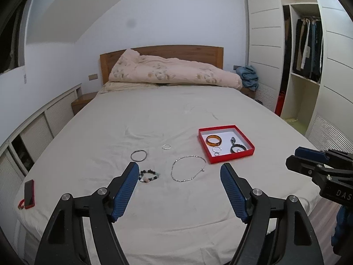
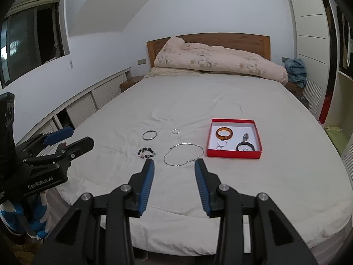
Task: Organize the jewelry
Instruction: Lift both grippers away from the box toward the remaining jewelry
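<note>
A red box point(image 1: 229, 158) point(image 2: 233, 154) lies on the bed with an amber bangle point(image 1: 213, 141) point(image 2: 224, 133), a black bangle point(image 1: 238, 149) point(image 2: 245, 146), small silver rings and a dark trinket inside. Loose on the sheet lie a silver chain necklace point(image 1: 187, 168) point(image 2: 183, 154), a beaded bracelet point(image 1: 149, 175) point(image 2: 146, 152), a thin dark bangle point(image 1: 138, 155) point(image 2: 149, 135) and a small silver ring point(image 1: 166, 147) point(image 2: 176, 131). My left gripper point(image 1: 179, 171) hovers open, near the beads and necklace. My right gripper point(image 2: 174, 165) hovers open with nothing between its fingers, just short of the necklace.
A red phone point(image 1: 29, 193) lies at the bed's left edge. A rolled pink duvet point(image 1: 174, 70) sits by the wooden headboard. An open wardrobe point(image 1: 306, 50) stands to the right, low slatted cabinets point(image 2: 81, 108) to the left.
</note>
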